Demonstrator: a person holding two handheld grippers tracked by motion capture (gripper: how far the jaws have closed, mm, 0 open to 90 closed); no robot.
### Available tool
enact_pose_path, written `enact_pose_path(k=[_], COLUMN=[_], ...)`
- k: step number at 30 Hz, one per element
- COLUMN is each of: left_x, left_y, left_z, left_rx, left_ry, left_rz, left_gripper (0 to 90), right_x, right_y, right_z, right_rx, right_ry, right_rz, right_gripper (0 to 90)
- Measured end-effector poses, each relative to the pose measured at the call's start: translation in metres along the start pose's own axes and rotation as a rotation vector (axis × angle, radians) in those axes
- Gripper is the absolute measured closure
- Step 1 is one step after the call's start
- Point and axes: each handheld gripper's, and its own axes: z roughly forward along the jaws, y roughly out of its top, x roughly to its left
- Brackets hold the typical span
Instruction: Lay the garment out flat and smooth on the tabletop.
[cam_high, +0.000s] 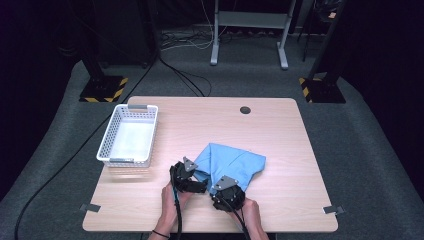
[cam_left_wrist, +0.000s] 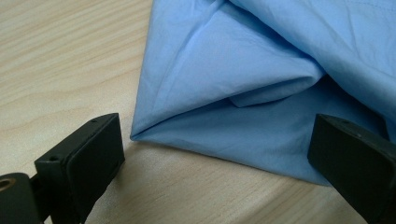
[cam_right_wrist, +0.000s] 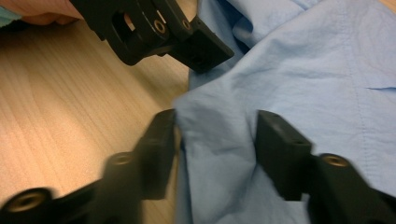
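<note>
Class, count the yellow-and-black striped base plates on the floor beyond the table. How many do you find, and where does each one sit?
2. One striped base plate lies on the floor past the table's far left corner; the other lies past its far right corner. More may be hidden in the dark surroundings.

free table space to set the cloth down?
Bare wood right of the cloth to the table edge, and behind it up to the grommet hole. Basket takes the left; the front centre is crowded by both hand-held grippers.
</note>
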Motion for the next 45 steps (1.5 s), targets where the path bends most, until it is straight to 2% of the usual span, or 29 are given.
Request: enact_pose_path(k=[1, 4, 7, 13, 14, 15, 16, 17, 18, 19, 20, 21, 22, 23, 24, 27, 30, 31, 32, 33, 34, 36, 37, 38, 45], left_x=[0.0, 0.0, 0.0, 0.0, 0.001, 0.001, 0.0, 0.0, 0.0, 0.0, 0.0, 0.0, 0.0, 0.0, 0.0, 0.0, 0.0, 0.0, 0.0, 0.0, 0.0, 0.001, 0.001, 0.001, 0.001], left_y=[0.0, 0.0, 0.0, 0.0, 0.0, 0.0, 0.0, 0.0, 0.0, 0.0, 0.0, 0.0, 0.0, 0.0, 0.0, 0.0, 0.0, 0.0, 0.0, 0.0, 0.0, 0.0, 0.0, 0.0, 0.0], left_z=[0.0, 0.0, 0.0, 0.0, -0.001, -0.001, 0.0, 0.0, -0.001, -0.001, -0.001, -0.001, -0.001, -0.001, -0.001, -0.001, -0.001, -0.001, -0.001, -0.001, -0.001, -0.001, -0.001, -0.001, -0.001], left_rx=[-0.001, -0.003, -0.003, -0.003, -0.001, -0.001, -0.003, -0.003, -0.003, -0.003, -0.003, -0.003, -0.003, -0.003, -0.004, -0.004, -0.004, -0.004, -0.005, -0.005, -0.006, -0.006, -0.006, -0.006, -0.007], left_ry=[0.0, -0.001, -0.001, -0.008, -0.009, -0.009, -0.008, -0.008, -0.009, -0.009, -0.008, -0.008, -0.009, -0.009, -0.01, -0.013, -0.012, -0.012, -0.014, -0.014, -0.016, -0.019, -0.019, -0.019, -0.019], left_rz=[0.001, 0.005, 0.006, 0.012, 0.016, 0.016, 0.014, 0.014, 0.015, 0.015, 0.015, 0.015, 0.016, 0.016, 0.015, 0.017, 0.018, 0.018, 0.018, 0.018, 0.019, 0.02, 0.02, 0.021, 0.021], left_gripper=[3.6, 4.4, 4.5, 5.1, 5.2, 5.2, 5.2, 5.2, 5.3, 5.4, 5.6, 5.6, 5.6, 5.6, 5.7, 6.1, 6.3, 6.2, 6.4, 6.5, 6.6, 6.8, 6.9, 6.9, 7.0], right_x=[-0.001, -0.008, -0.015, -0.029, -0.037, -0.037, -0.045, -0.045, -0.055, -0.055, -0.065, -0.065, -0.078, -0.078, -0.092, -0.117, -0.144, -0.144, -0.159, -0.159, -0.172, -0.184, -0.184, -0.196, -0.231], right_y=[0.0, -0.001, -0.003, -0.004, -0.003, -0.003, -0.002, -0.002, 0.001, 0.001, 0.004, 0.004, 0.007, 0.007, 0.009, 0.011, 0.012, 0.012, 0.013, 0.013, 0.017, 0.022, 0.022, 0.028, 0.048], right_z=[-0.001, -0.008, -0.01, -0.014, -0.016, -0.016, -0.019, -0.019, -0.022, -0.022, -0.023, -0.023, -0.026, -0.026, -0.027, -0.027, -0.02, -0.02, -0.014, -0.014, -0.009, -0.005, -0.005, 0.0, 0.025], right_rx=[-0.008, -0.042, -0.048, -0.073, -0.082, -0.082, -0.092, -0.092, -0.104, -0.104, -0.114, -0.114, -0.121, -0.121, -0.128, -0.131, -0.116, -0.116, -0.102, -0.102, -0.086, -0.075, -0.075, -0.066, -0.017], right_ry=[-0.001, 0.007, 0.009, -0.01, -0.019, -0.019, -0.029, -0.029, -0.044, -0.044, -0.055, -0.055, -0.075, -0.075, -0.1, -0.133, -0.155, -0.155, -0.163, -0.163, -0.175, -0.183, -0.183, -0.199, -0.238], right_rz=[0.006, 0.037, 0.058, 0.078, 0.088, 0.088, 0.097, 0.097, 0.098, 0.098, 0.109, 0.109, 0.113, 0.113, 0.125, 0.143, 0.167, 0.167, 0.181, 0.181, 0.179, 0.185, 0.185, 0.182, 0.159], right_gripper=[62.9, 81.7, 88.2, 89.3, 89.4, 89.4, 89.4, 89.4, 89.5, 89.5, 89.5, 89.5, 89.5, 89.5, 89.5, 89.5, 89.5, 89.5, 89.5, 89.5, 89.5, 89.5, 89.5, 89.5, 89.4])
